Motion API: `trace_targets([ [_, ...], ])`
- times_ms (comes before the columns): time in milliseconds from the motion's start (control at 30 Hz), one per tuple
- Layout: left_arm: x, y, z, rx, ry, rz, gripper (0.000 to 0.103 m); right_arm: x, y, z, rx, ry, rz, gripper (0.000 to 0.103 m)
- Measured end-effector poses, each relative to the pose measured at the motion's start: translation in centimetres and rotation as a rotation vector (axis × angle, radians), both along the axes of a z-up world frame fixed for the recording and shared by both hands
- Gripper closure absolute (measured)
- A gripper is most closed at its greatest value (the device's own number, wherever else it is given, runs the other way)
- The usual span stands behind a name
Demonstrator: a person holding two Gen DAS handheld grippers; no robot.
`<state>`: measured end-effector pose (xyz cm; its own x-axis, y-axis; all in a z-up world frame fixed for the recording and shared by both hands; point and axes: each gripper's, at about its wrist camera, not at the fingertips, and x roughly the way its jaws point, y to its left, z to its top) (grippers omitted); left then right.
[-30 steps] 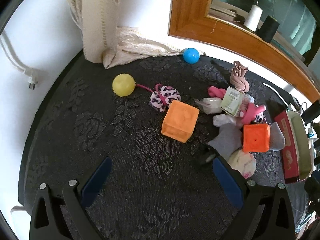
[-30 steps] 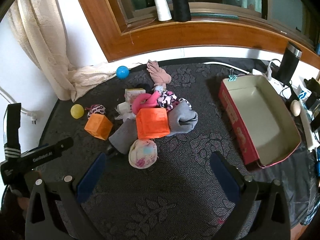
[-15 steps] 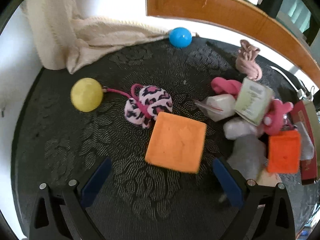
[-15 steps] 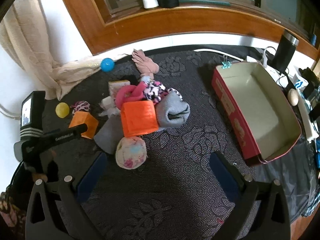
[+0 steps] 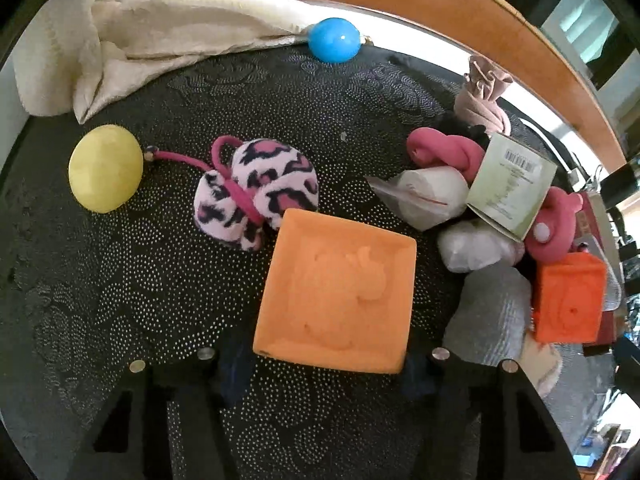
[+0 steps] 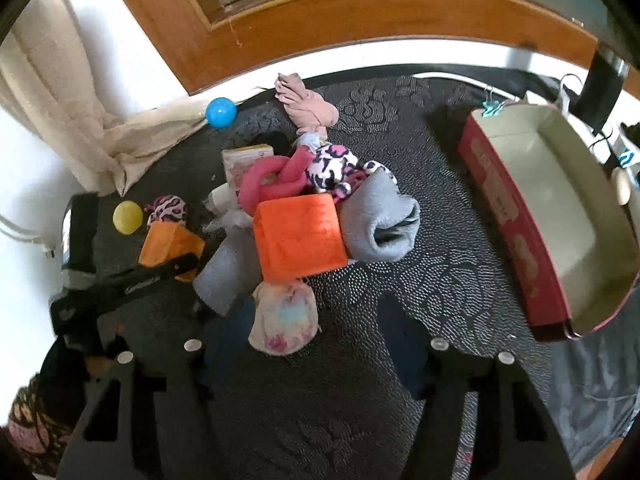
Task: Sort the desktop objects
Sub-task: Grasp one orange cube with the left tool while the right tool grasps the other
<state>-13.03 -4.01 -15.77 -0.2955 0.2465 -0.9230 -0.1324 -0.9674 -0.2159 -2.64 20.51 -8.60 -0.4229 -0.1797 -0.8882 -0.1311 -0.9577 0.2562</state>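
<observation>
Light-orange foam cube [image 5: 336,292] sitting dead centre between the spread fingers of the left gripper [image 5: 320,368], jaws wide, not yet touching its sides. Leopard-print plush [image 5: 256,192] touching the cube's far corner, yellow ball [image 5: 105,168] off to the left, blue ball [image 5: 334,39] by the curtain [image 5: 140,36]. Right gripper [image 6: 316,332] hanging open over a pastel sock ball [image 6: 284,316], just before the darker orange cube [image 6: 298,236]. Red tray [image 6: 516,220] well apart, right side.
</observation>
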Motion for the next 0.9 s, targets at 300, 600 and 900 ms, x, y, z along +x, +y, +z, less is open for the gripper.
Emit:
trace_targets([
  [300,1.4,0.4,1.2,0.031,0.042,-0.038,0.047,-3.1,-0.2,-1.2,-0.059,-0.011,0.015,0.035],
  [600,0.9,0.5,0.9,0.038,0.042,-0.047,0.047,-5.7,-0.5,-4.2,-0.097,-0.067,0.018,0.035],
  [900,0.1,1.0,1.0,0.063,0.050,-0.032,0.050,-4.3,-0.6,-2.9,-0.142,-0.047,0.015,0.041],
])
